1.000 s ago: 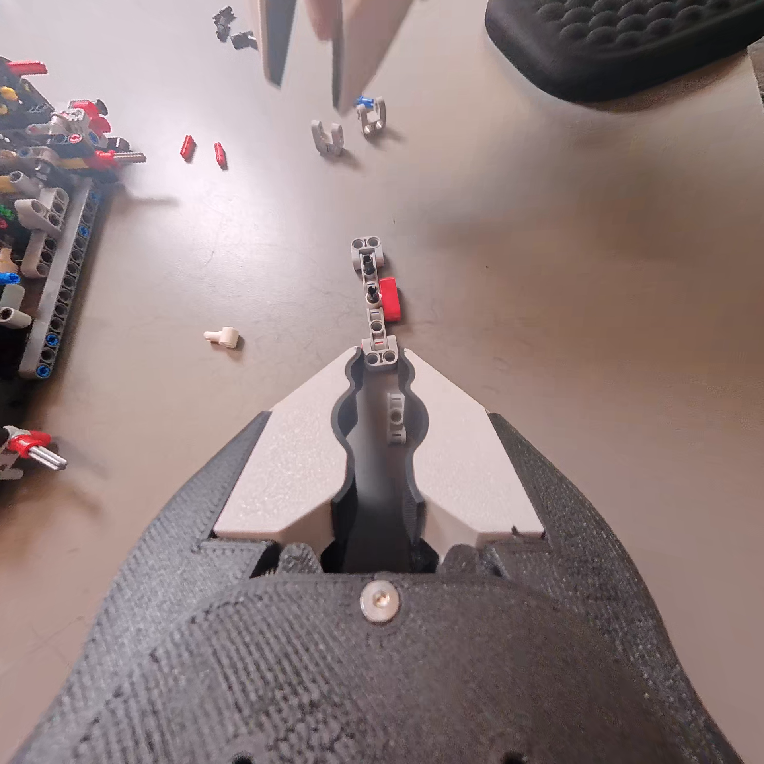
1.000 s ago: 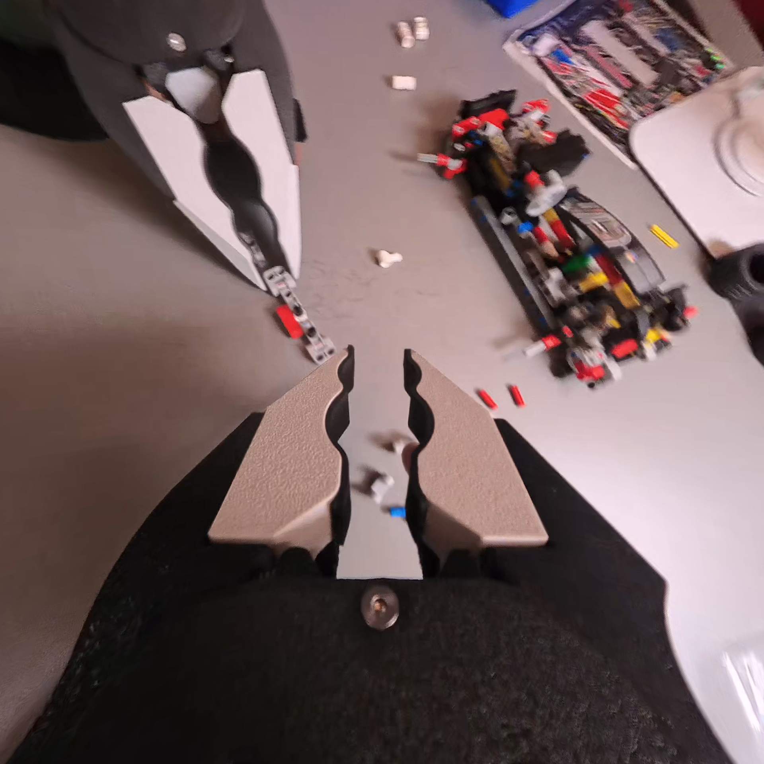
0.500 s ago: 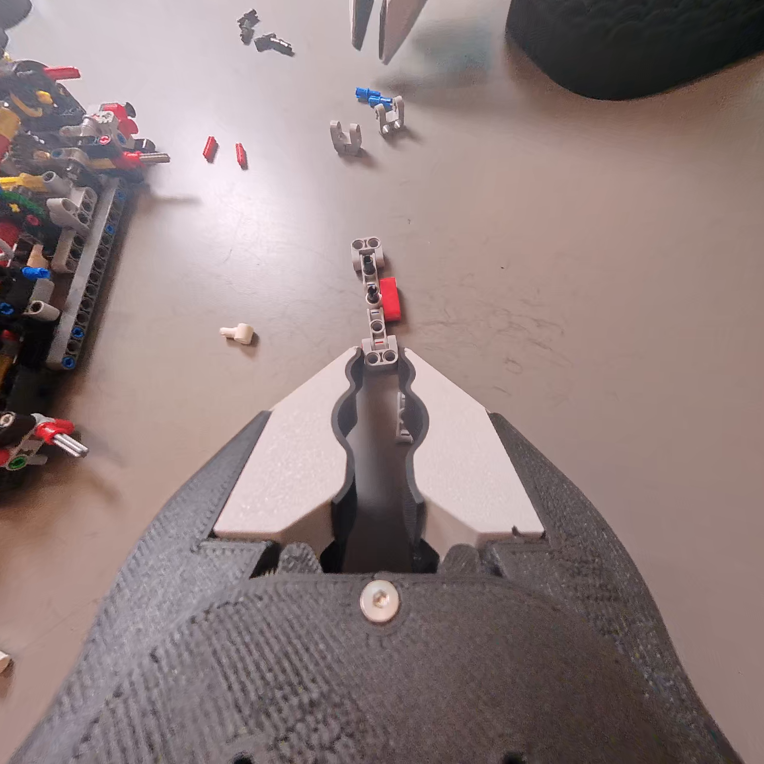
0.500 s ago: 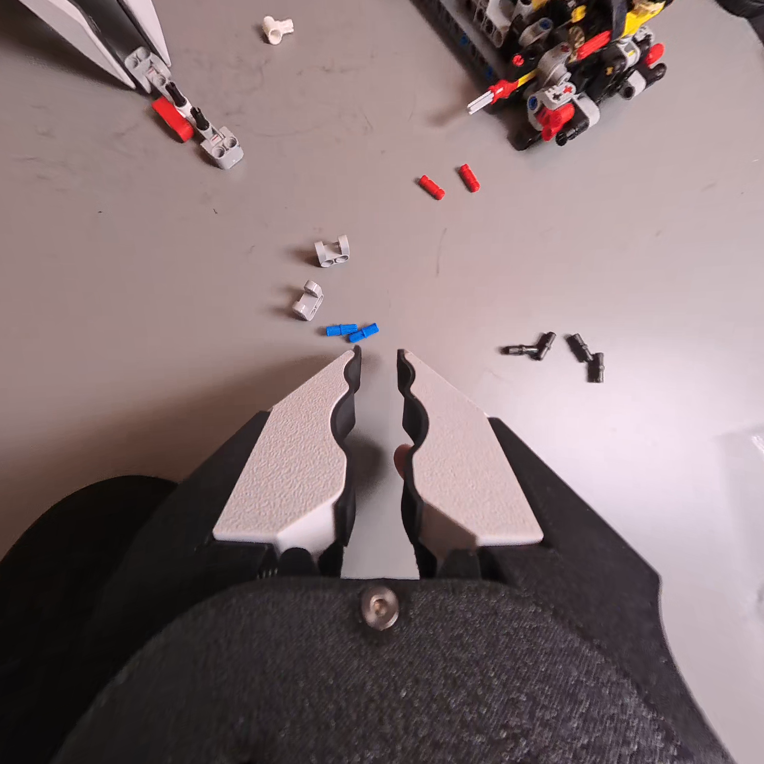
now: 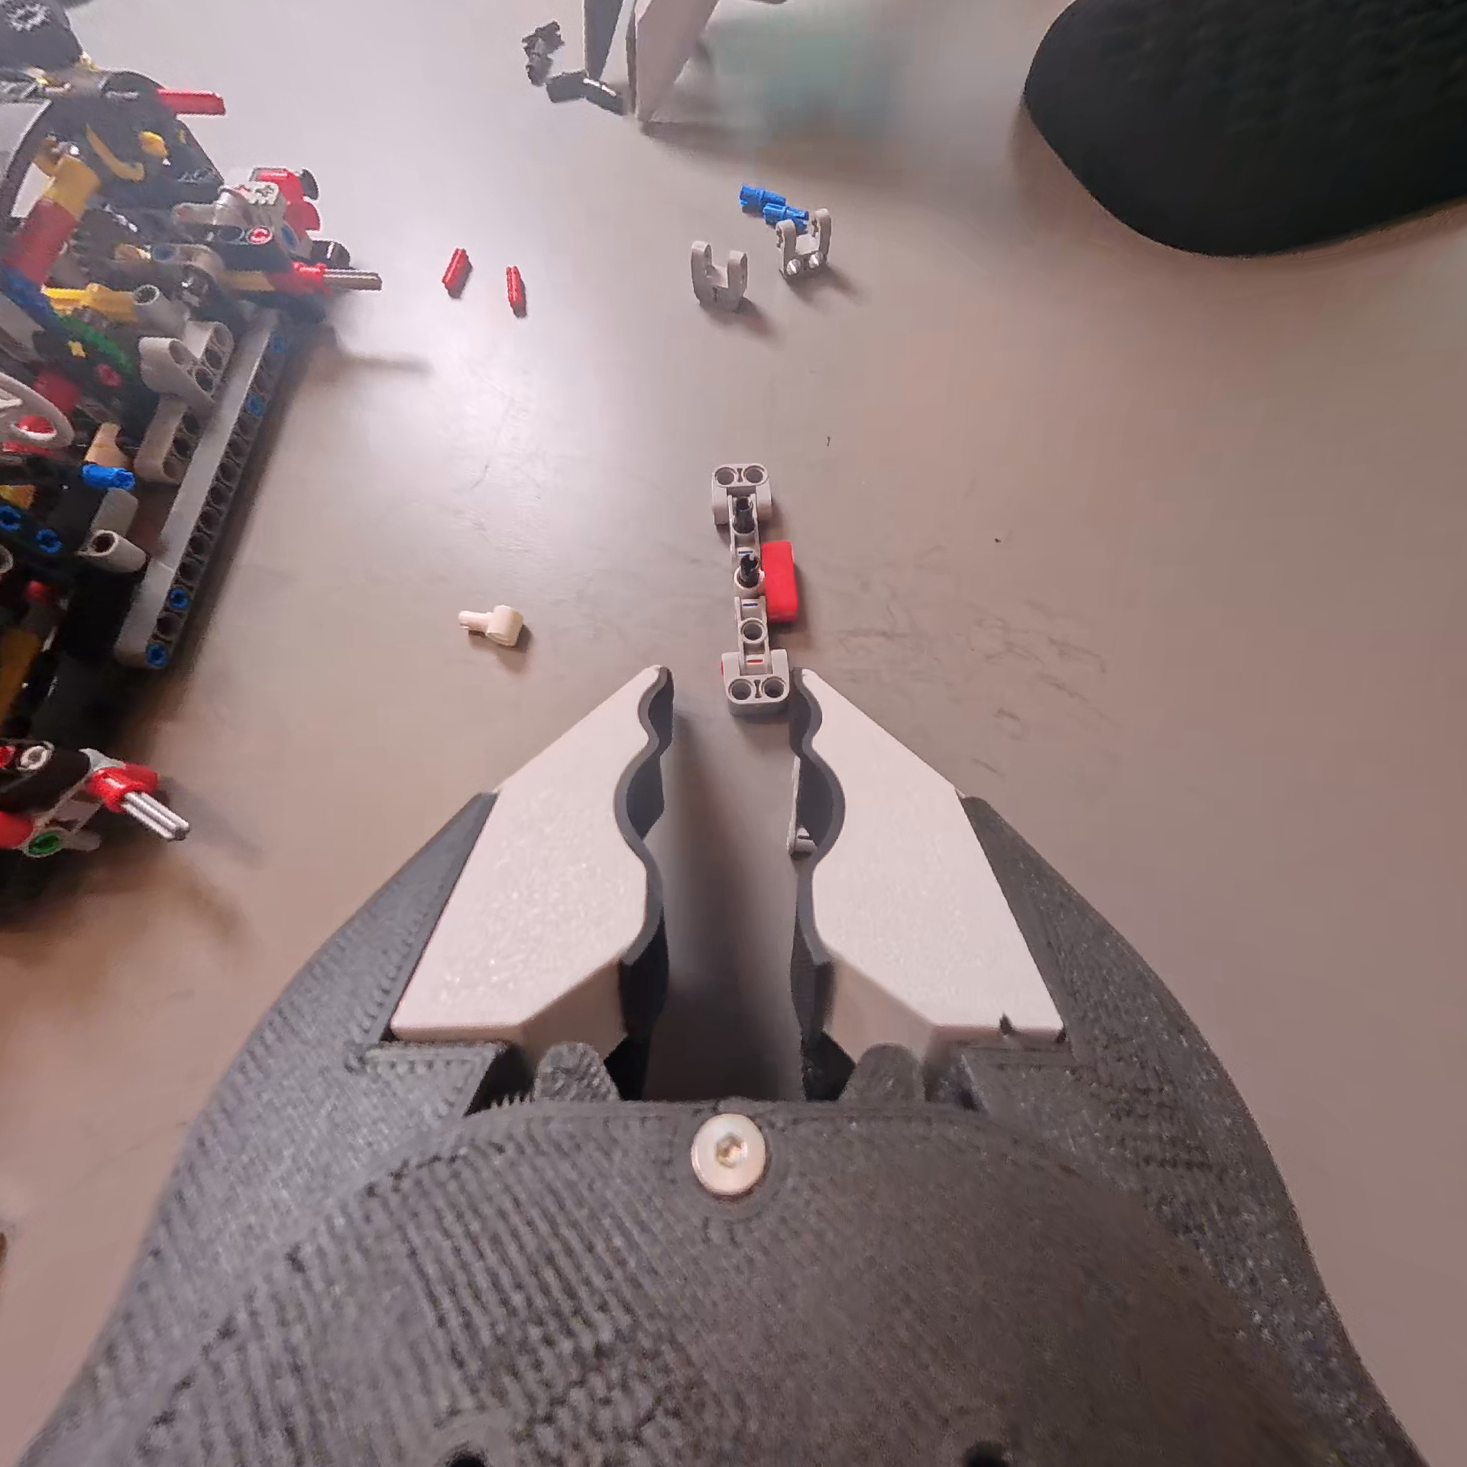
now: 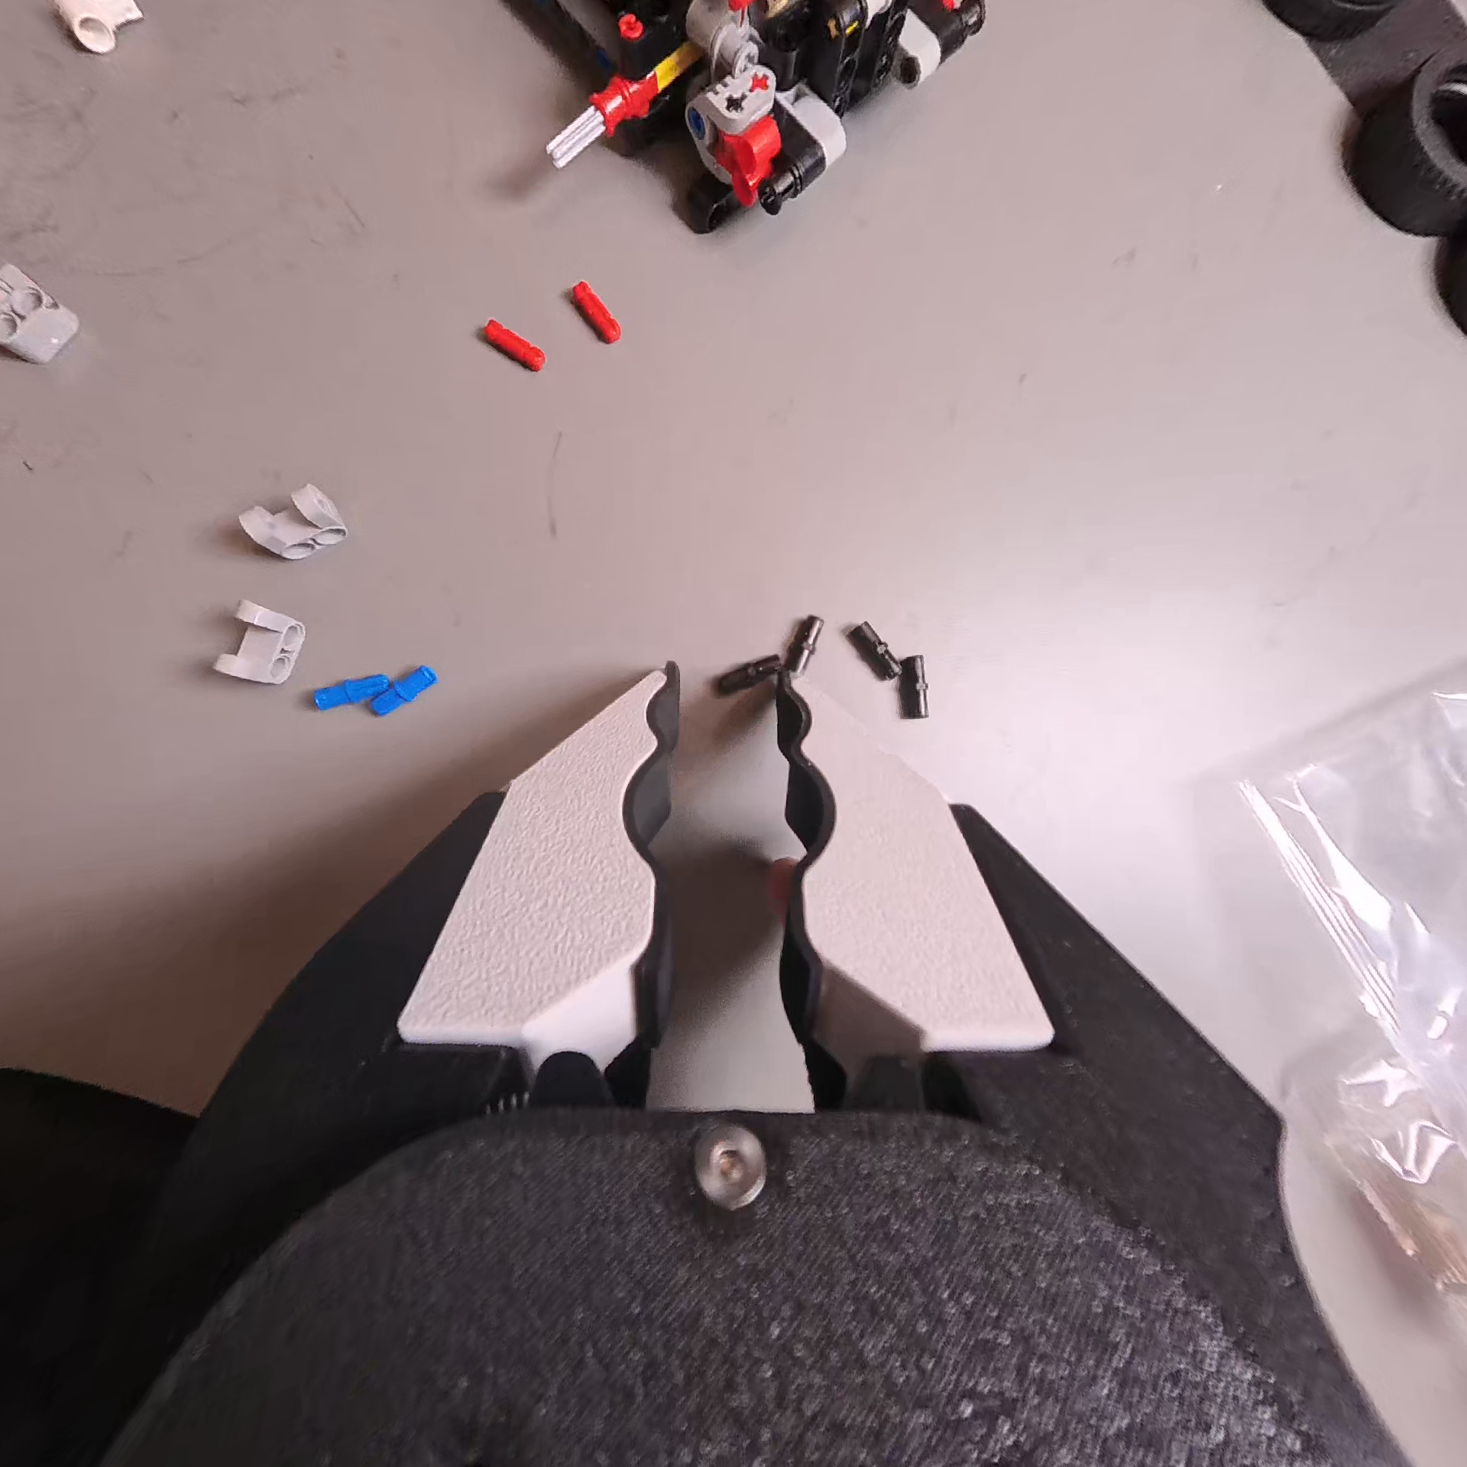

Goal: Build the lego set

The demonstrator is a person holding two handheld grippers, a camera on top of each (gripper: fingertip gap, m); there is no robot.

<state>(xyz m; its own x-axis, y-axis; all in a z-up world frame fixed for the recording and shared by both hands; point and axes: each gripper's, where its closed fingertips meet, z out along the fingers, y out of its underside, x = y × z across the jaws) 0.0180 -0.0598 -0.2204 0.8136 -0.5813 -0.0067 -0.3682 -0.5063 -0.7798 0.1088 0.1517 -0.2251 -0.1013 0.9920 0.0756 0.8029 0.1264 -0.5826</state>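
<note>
In the left wrist view, the half-built car model (image 5: 119, 413) fills the far left edge of the grey table (image 5: 1111, 635), most likely parked aside so loose parts can be put together in the clear middle. Right of it lie two red pins (image 5: 484, 274), and nearer, a small cream connector (image 5: 492, 623). At centre, the left gripper (image 5: 730, 687) has its fingers spread with nothing between them; the thin grey sub-assembly (image 5: 750, 587), a red block on its right side, lies flat on the table with its near end just inside the tips, touching neither finger as far as can be seen. Farther right sit two grey forked pieces (image 5: 758, 266) and blue pins (image 5: 766, 202). In the right wrist view, those blue pins (image 6: 373, 691) lie to the left, and the right gripper (image 6: 726, 683) is also parted and empty, its tips next to a cluster of black pins (image 6: 825, 663), probably the next pick. A clear plastic bag (image 6: 1389, 952) lies at the right edge.
</note>
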